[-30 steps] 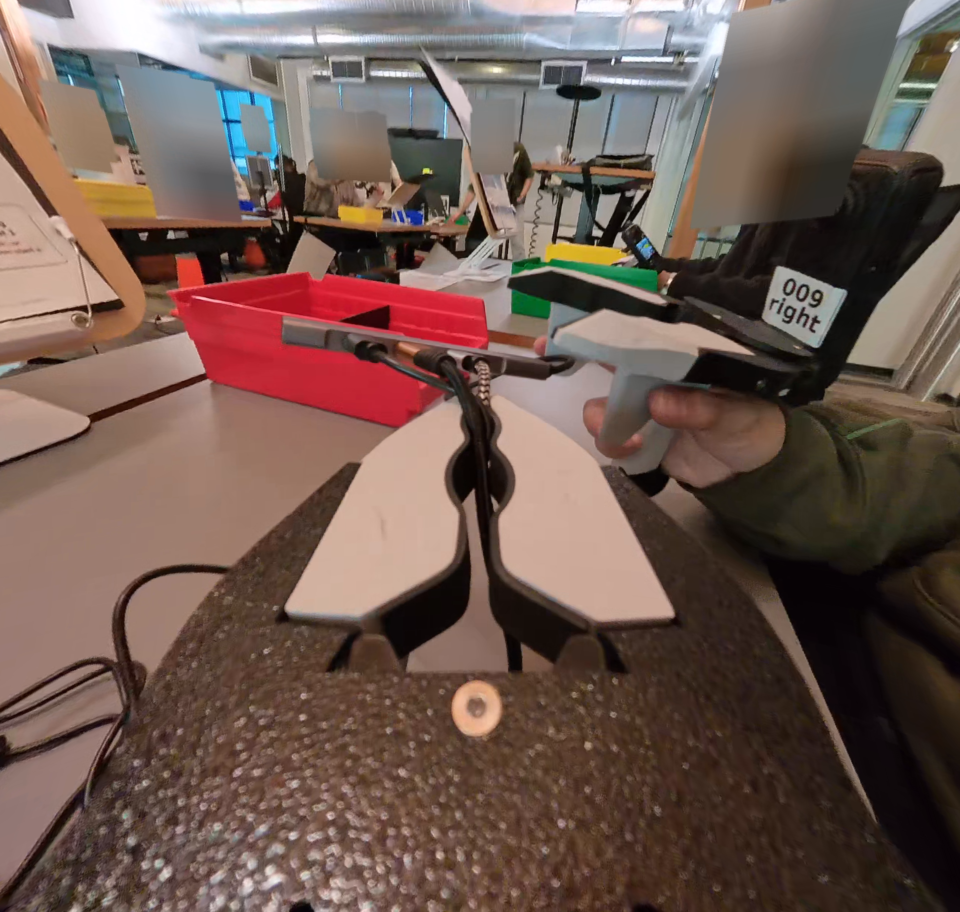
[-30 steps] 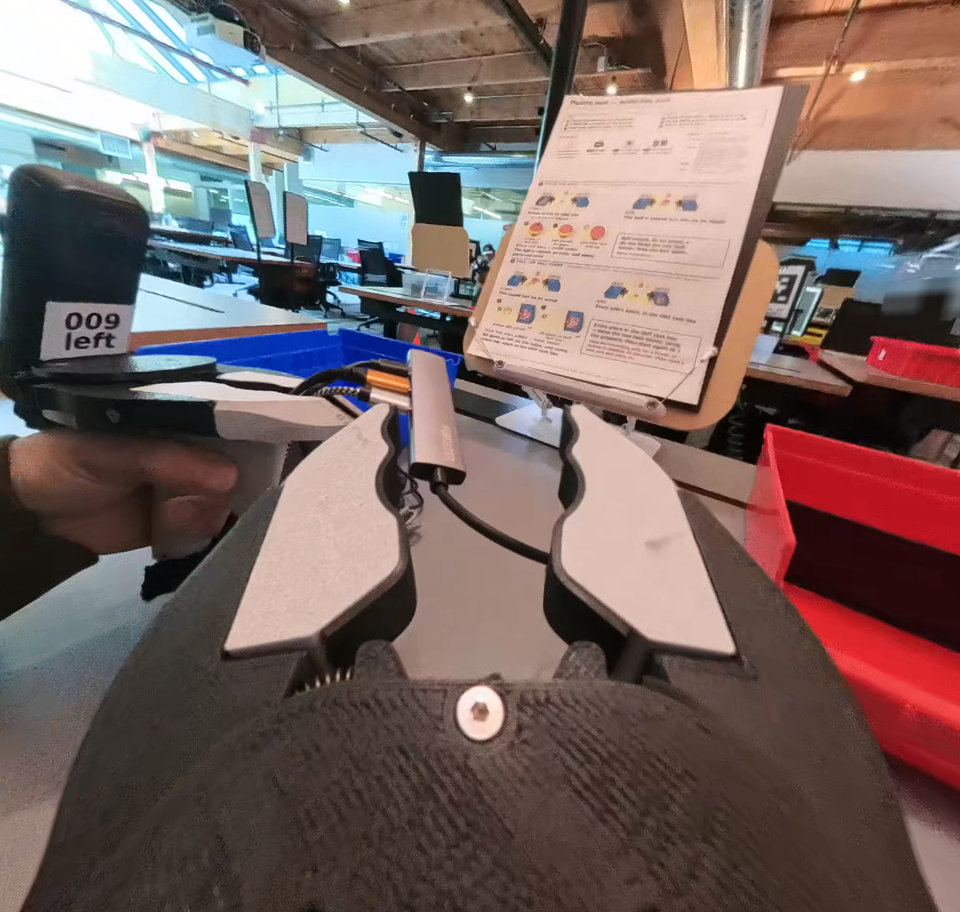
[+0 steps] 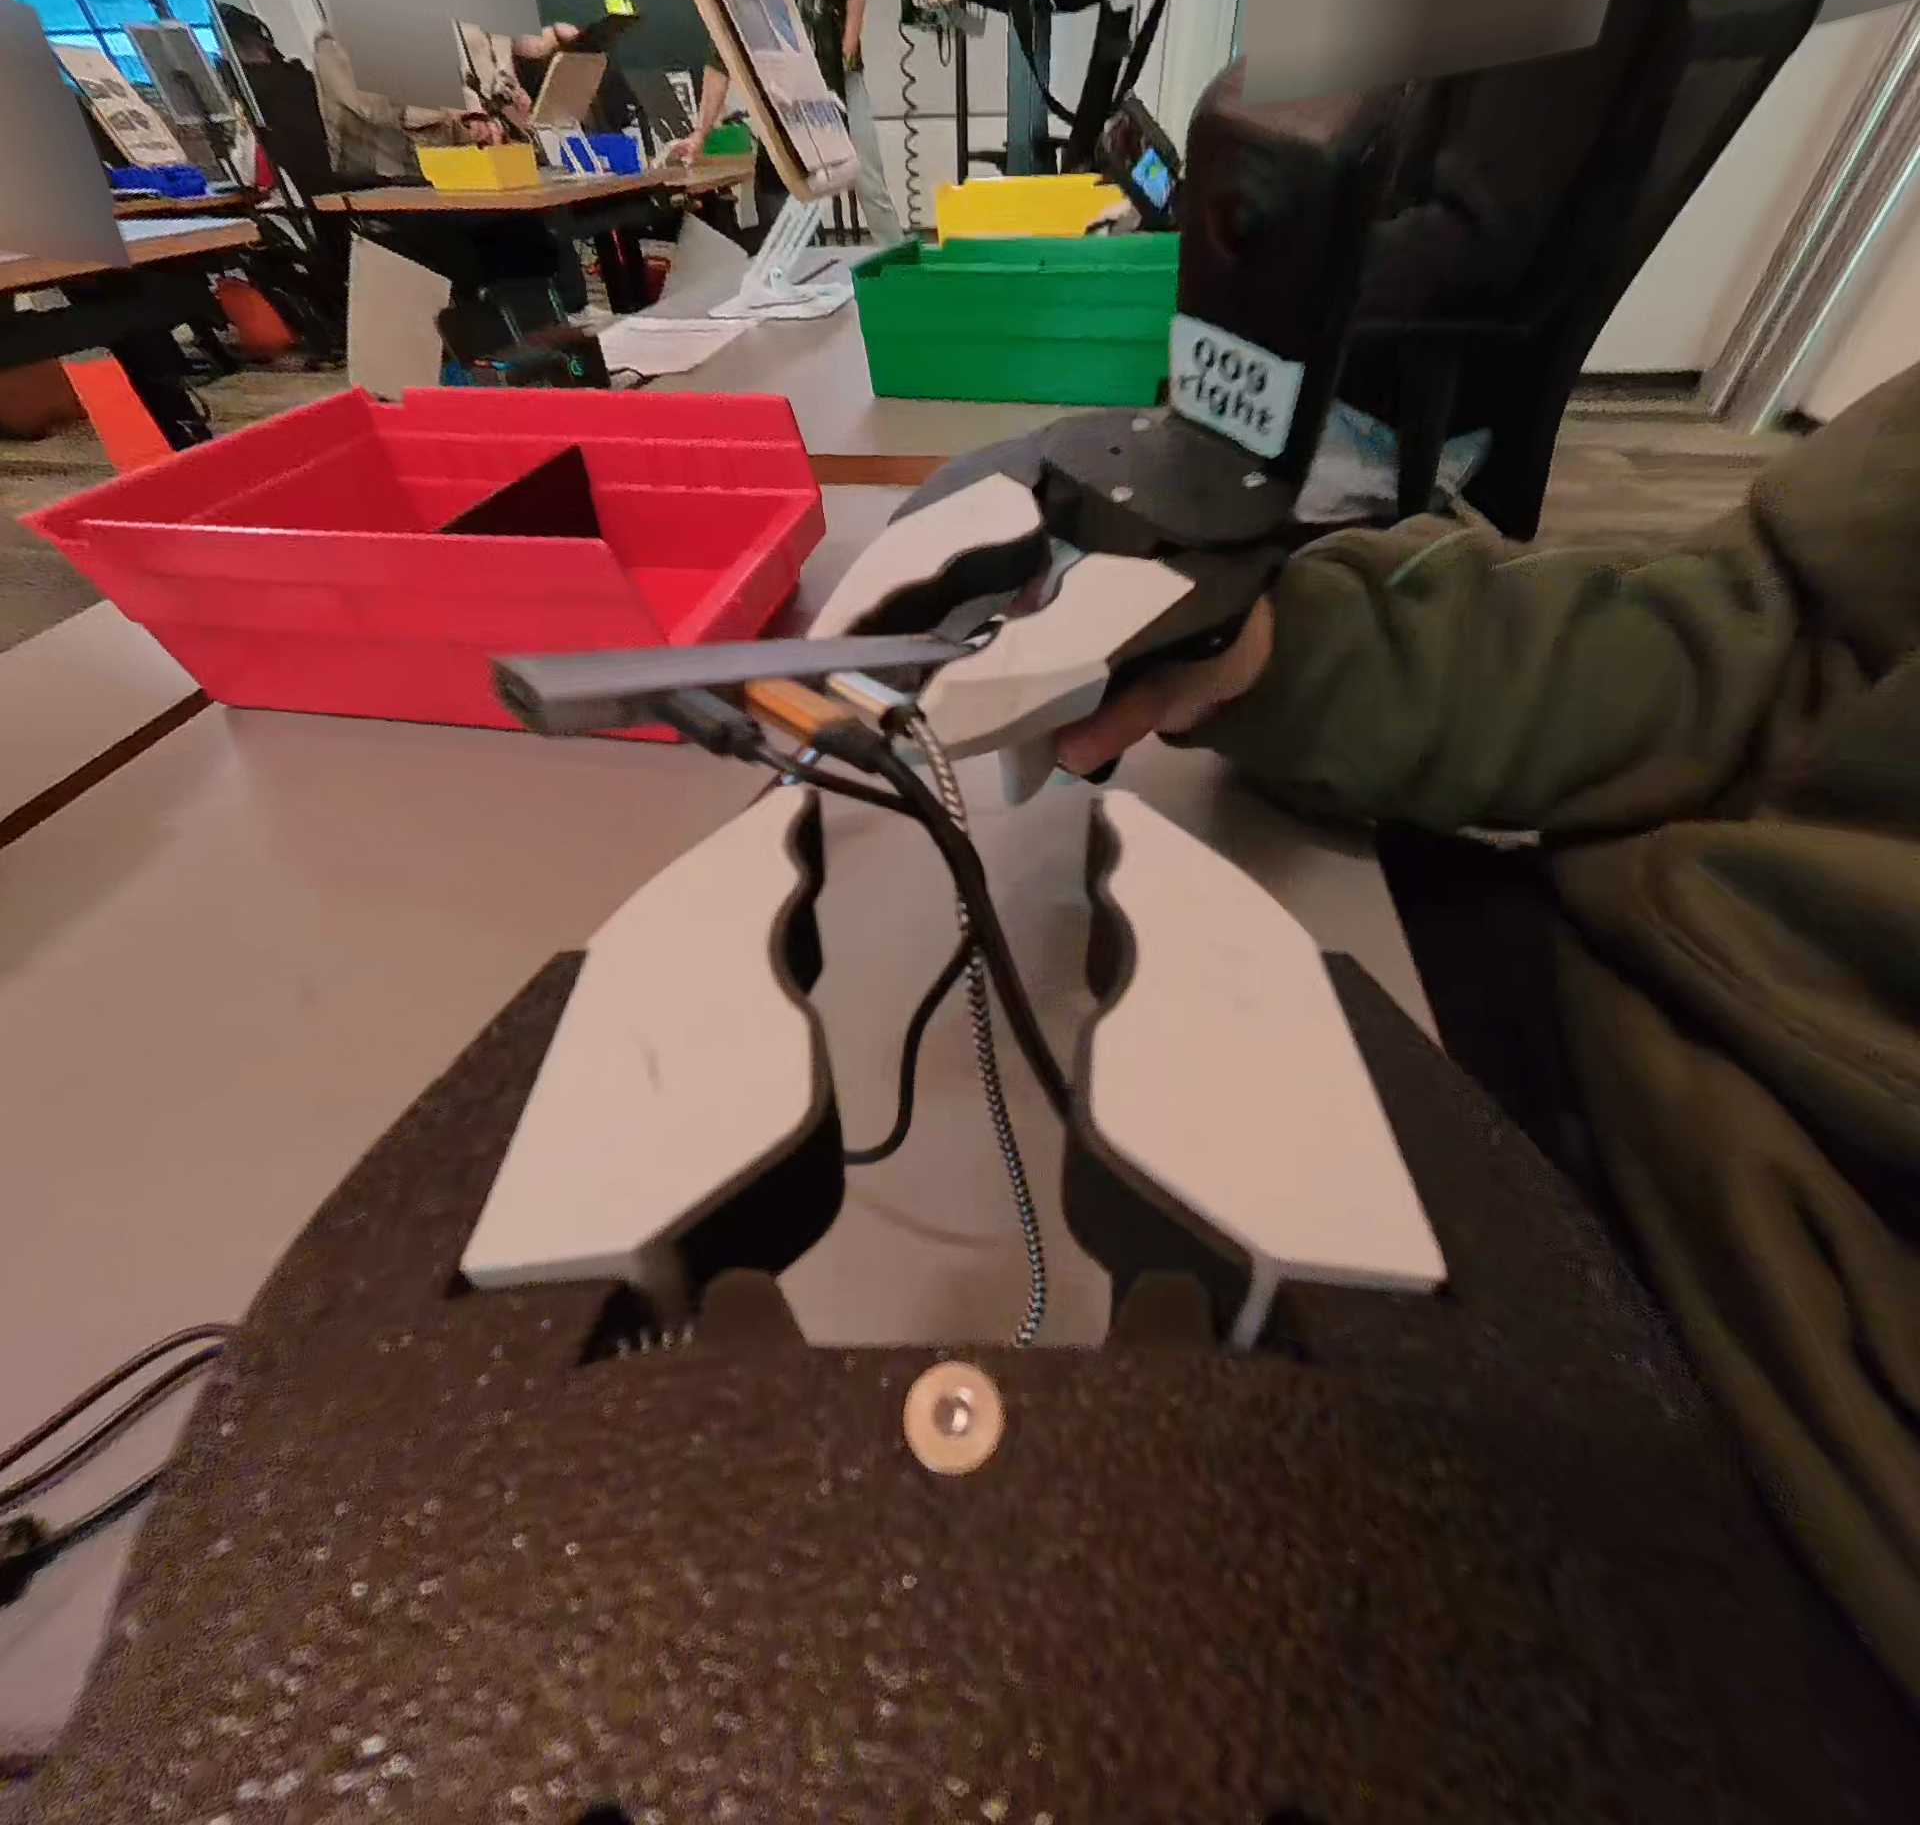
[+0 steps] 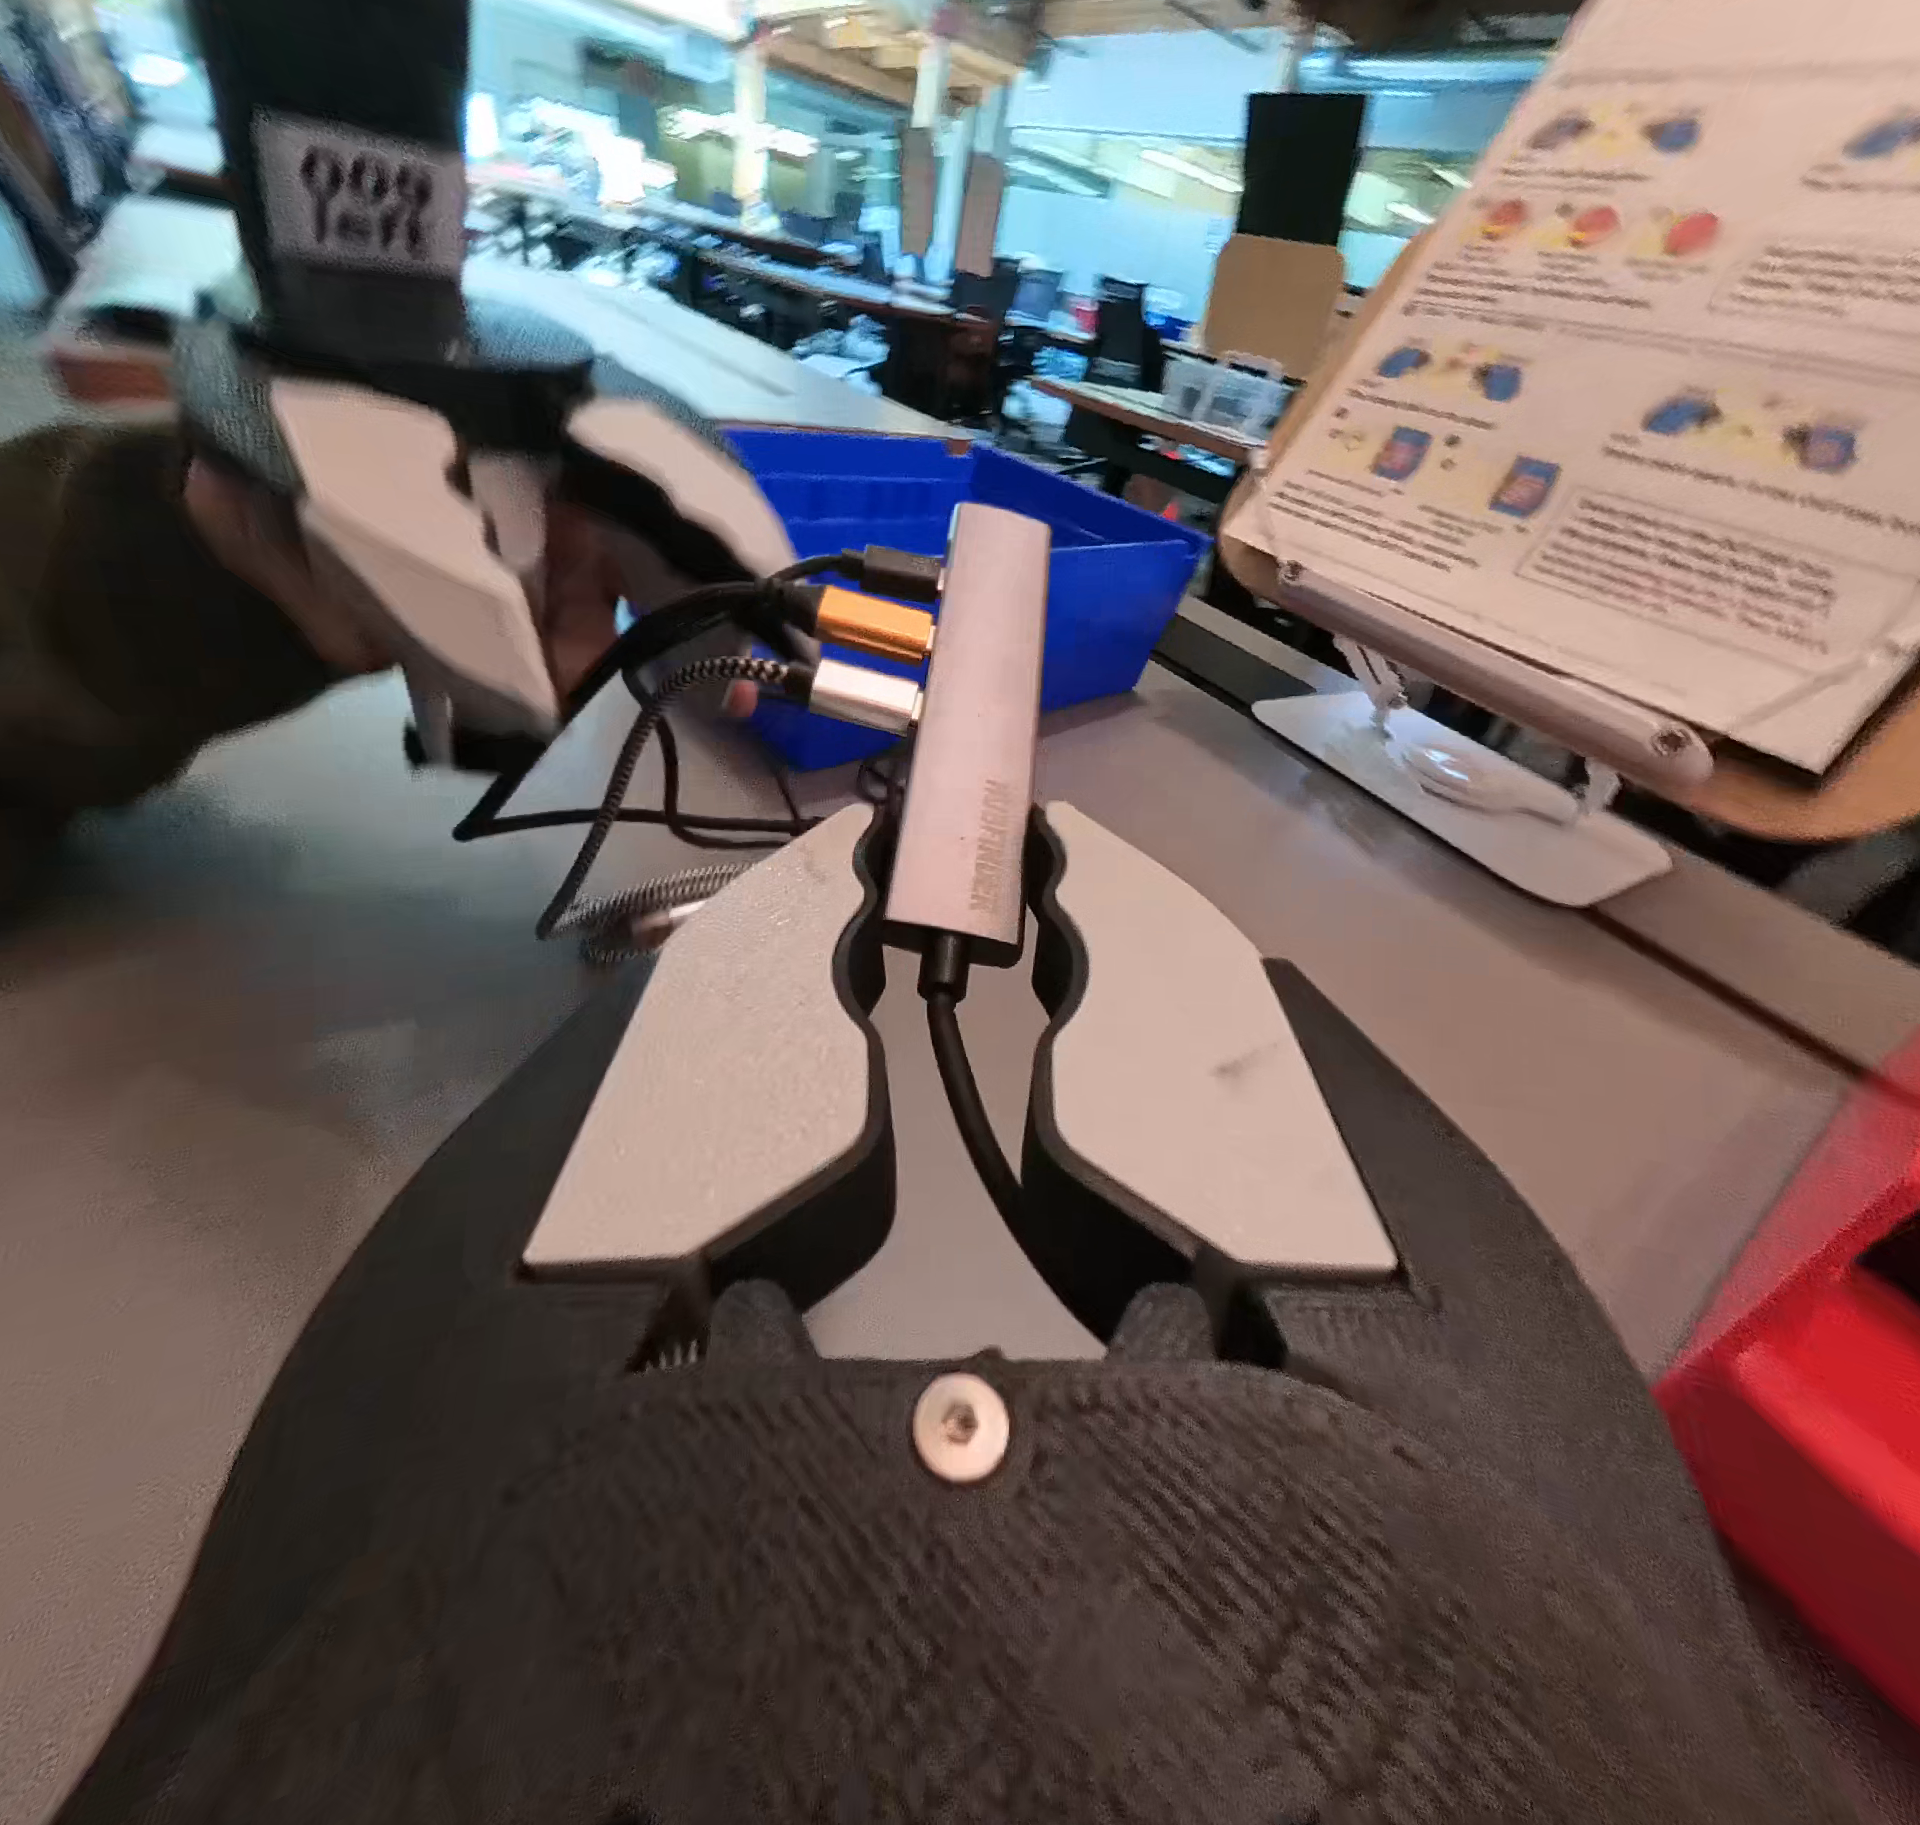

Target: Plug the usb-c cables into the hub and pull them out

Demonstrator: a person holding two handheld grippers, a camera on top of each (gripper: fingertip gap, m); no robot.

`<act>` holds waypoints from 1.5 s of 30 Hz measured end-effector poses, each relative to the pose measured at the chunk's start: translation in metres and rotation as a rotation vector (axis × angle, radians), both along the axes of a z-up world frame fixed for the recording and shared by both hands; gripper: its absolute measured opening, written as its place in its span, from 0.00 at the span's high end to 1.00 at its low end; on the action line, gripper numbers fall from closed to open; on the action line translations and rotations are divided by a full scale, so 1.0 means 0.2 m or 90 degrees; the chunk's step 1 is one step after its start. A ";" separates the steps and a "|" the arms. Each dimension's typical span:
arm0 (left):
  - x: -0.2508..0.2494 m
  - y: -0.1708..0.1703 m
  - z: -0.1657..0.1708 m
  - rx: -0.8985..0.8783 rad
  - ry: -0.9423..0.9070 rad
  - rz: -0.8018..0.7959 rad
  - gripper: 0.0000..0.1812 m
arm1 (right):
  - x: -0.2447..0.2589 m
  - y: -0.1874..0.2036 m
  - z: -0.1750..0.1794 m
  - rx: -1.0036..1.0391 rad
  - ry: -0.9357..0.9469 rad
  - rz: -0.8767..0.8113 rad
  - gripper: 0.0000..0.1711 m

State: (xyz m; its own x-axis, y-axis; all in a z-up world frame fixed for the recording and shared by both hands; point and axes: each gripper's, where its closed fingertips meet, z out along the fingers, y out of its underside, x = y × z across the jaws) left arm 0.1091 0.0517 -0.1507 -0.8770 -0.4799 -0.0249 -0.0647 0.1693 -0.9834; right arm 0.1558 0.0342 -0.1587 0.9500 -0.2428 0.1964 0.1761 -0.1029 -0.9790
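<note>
1. Hub (image 4: 961,726), a grey bar, is held off the desk (image 3: 312,923) by its near end, clamped between the fingers of the right gripper (image 4: 956,902).
2. Three plugs are seated in its side: black (image 4: 899,565), orange (image 4: 873,622) and silver (image 4: 862,700).
3. Their cables (image 3: 977,944) are seen hanging between the fingers of the left gripper (image 3: 951,819), which is spread wide and grips nothing.
4. A red bin (image 3: 416,570) is seen on the desk behind the hub.
</note>
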 end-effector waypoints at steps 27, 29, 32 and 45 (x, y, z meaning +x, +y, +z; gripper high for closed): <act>0.20 0.20 0.15 0.047 -0.128 0.282 0.87 | 0.23 0.18 0.18 -0.085 -0.055 0.283 0.70; 0.23 0.21 0.16 0.083 -0.161 0.329 0.87 | 0.31 0.19 0.19 -0.082 -0.044 0.159 0.64; 0.27 0.28 0.16 0.124 -0.195 0.412 0.87 | 0.37 0.11 0.23 -0.033 -0.065 0.023 0.57; 0.28 0.22 0.19 0.096 -0.284 0.460 0.87 | 0.37 0.18 0.25 0.274 0.565 0.121 0.76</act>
